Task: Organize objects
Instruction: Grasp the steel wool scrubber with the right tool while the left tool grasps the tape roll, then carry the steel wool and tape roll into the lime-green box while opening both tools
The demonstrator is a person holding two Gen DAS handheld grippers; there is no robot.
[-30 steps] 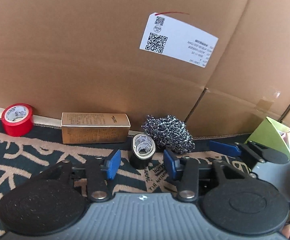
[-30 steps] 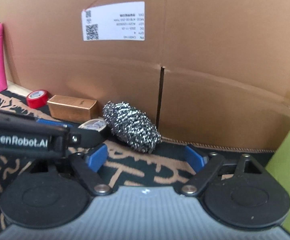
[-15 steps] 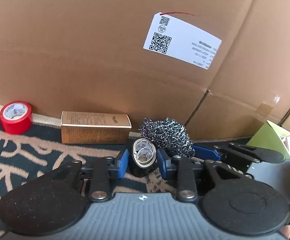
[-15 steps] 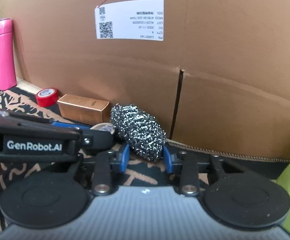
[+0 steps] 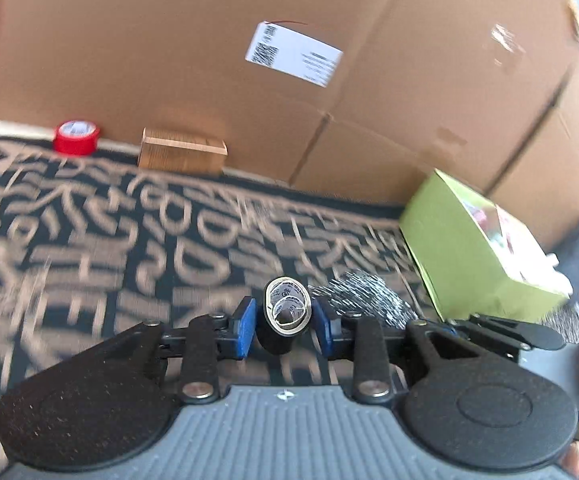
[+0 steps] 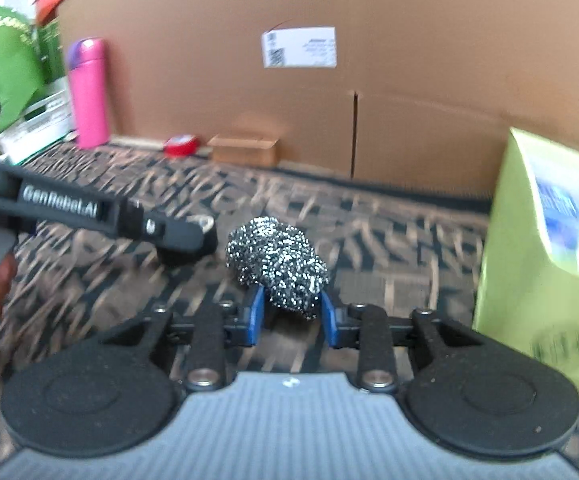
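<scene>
My left gripper (image 5: 284,326) is shut on a black tape roll (image 5: 285,318) and holds it above the patterned cloth. My right gripper (image 6: 291,314) is shut on a steel wool scrubber (image 6: 275,266), also lifted; the scrubber shows in the left wrist view (image 5: 365,298) just right of the roll. The left gripper's arm (image 6: 89,218) crosses the right wrist view at the left. A red tape roll (image 5: 75,138) and a gold box (image 5: 181,154) stay at the foot of the cardboard wall, far from both grippers.
A large cardboard wall (image 5: 249,60) closes the back. A lime green box (image 5: 473,244) stands at the right, close to the right gripper (image 6: 537,248). A pink bottle (image 6: 88,92) and green packages (image 6: 5,60) stand at the far left.
Both grippers closed on their objects, the left on the black tape roll, the right on the scrubber. Both have pulled back from the cardboard wall and lifted them.
</scene>
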